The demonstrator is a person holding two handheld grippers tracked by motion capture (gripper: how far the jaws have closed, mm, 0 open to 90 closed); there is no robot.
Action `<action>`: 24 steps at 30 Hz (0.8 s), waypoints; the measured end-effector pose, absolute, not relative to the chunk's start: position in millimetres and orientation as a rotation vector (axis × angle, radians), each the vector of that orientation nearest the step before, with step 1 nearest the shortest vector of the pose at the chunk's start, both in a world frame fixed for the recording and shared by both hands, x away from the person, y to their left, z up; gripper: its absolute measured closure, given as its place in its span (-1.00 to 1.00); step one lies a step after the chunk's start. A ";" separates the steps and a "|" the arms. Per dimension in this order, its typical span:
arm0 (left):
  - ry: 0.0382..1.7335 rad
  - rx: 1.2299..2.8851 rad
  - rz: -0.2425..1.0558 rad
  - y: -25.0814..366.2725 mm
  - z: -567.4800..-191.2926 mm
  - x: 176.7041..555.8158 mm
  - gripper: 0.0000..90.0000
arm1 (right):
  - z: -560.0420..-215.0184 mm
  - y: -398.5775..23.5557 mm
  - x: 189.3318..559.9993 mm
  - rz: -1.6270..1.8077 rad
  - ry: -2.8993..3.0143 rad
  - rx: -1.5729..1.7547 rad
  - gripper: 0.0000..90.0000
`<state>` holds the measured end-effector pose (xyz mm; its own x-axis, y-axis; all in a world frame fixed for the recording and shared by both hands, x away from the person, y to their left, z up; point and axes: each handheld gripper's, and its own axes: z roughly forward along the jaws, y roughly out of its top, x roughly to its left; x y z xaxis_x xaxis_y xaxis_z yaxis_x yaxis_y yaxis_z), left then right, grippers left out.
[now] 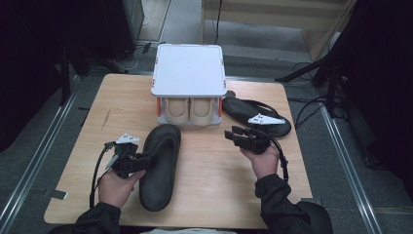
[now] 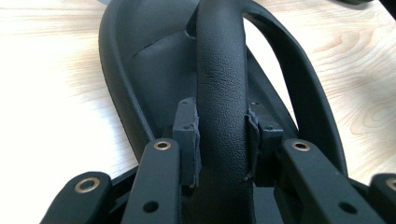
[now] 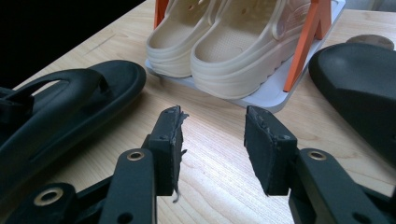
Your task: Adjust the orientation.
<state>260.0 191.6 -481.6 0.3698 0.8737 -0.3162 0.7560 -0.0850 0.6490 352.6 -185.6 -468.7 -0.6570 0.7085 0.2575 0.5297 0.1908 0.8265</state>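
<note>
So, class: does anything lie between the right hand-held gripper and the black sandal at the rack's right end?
Nothing visible does. The right hand-held gripper hovers open over bare table, and the black sandal lies just beyond it, beside the rack.

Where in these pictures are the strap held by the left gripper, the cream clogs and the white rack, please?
strap (image 2: 222, 93), left gripper view, on its leather-like middle, between the pads.
cream clogs (image 3: 233, 51), right gripper view, on the heel of the nearer clog.
white rack (image 1: 189, 68), high view, on its flat top shelf.
</note>
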 end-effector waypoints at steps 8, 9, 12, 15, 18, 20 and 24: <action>1.408 1.871 0.169 180.7 -487.3 264.7 0.54 | -468.5 -187.4 351.5 1.456 2.274 1.204 0.28; 1.404 1.868 0.169 179.3 -488.0 265.8 0.54 | -468.6 -187.4 351.4 1.456 2.274 1.204 0.28; 1.400 1.870 0.174 175.5 -489.3 267.4 0.54 | -468.9 -187.0 351.1 1.449 2.278 1.207 0.28; 1.393 1.895 0.184 168.7 -492.9 268.5 0.54 | -469.2 -186.1 350.9 1.446 2.281 1.197 0.28; 1.390 1.915 0.179 163.4 -497.7 269.5 0.54 | -469.3 -185.8 350.6 1.441 2.283 1.197 0.28; 1.395 1.912 0.177 161.5 -500.4 270.1 0.54 | -469.2 -186.2 350.5 1.442 2.281 1.197 0.28; 1.404 1.922 0.156 158.9 -506.3 272.7 0.54 | -469.0 -186.5 350.2 1.444 2.283 1.199 0.29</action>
<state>272.7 158.9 -506.3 0.3942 0.8642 -0.3128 0.7743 -0.1289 0.6196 350.2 -186.5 -469.0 -0.6563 0.7119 0.2499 0.5311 0.2005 0.8233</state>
